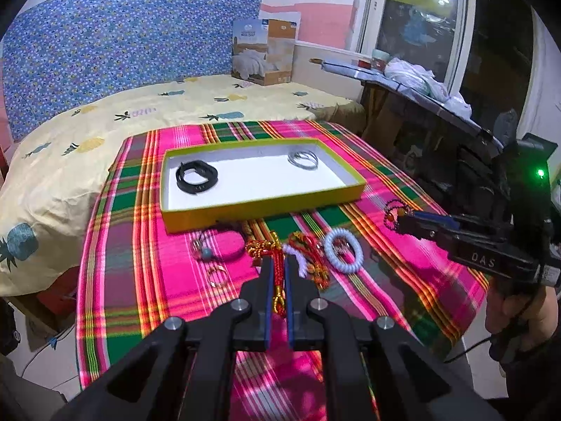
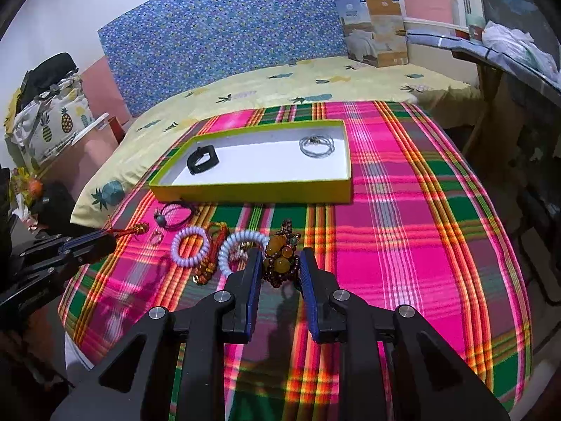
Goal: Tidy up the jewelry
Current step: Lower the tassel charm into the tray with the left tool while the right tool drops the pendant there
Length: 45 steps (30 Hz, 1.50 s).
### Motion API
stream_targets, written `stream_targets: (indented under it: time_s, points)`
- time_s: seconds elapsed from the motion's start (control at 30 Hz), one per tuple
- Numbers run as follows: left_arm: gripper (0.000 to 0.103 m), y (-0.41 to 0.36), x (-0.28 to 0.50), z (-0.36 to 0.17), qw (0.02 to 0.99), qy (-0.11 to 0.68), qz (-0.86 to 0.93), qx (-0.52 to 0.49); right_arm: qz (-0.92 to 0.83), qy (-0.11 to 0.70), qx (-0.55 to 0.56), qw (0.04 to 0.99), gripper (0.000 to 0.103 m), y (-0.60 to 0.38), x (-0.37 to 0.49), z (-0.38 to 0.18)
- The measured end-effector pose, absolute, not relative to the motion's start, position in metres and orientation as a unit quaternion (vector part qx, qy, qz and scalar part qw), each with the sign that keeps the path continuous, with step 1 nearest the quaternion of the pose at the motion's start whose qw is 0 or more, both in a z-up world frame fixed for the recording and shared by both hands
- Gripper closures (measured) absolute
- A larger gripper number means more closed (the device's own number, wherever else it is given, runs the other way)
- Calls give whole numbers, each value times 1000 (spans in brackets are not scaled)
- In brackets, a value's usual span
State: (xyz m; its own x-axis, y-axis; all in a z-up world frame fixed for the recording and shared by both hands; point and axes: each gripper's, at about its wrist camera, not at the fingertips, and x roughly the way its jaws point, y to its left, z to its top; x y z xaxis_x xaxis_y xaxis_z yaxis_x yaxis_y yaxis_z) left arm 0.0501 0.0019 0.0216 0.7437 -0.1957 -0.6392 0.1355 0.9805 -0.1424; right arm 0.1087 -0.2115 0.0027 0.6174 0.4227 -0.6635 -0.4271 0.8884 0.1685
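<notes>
above the plaid cloth (image 2: 403, 193), left gripper (image 1: 278, 273) pinches a red cord (image 1: 278, 280); right gripper (image 2: 280, 263) clasps a bead bracelet (image 2: 280, 263), near the tray (image 2: 252, 193)

- the left wrist view sat close above the near edge of the desk (image 1: 140, 189), looking forward and down toward the box (image 1: 245, 210) and the bed (image 1: 105, 112).
- the right wrist view sat just to its right, aimed likewise.
- both shared the box (image 2: 245, 193), the jewelry row and the blue headboard (image 2: 228, 35).
</notes>
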Motion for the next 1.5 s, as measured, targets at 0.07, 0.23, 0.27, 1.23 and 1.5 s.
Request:
stream_targets:
  time_s: [0.07, 0.23, 0.27, 1.23, 1.5]
  points:
    - [97, 6, 58, 24, 934, 344, -84, -46, 239, 364, -7, 900, 80, -208, 114, 7]
    - [97, 15, 79, 31, 937, 337, -75, -48, 245, 354, -14, 903, 80, -201, 128, 14]
    - [97, 16, 84, 33, 938, 335, -74, -47, 246, 353, -16, 903, 80, -199, 133, 16]
    - [97, 14, 264, -9, 914, 402, -46, -26, 216, 422, -47, 879, 80, -175, 275, -30]
    - [97, 18, 277, -27, 902, 428, -39, -35, 210, 423, -51, 880, 80, -173, 282, -30]
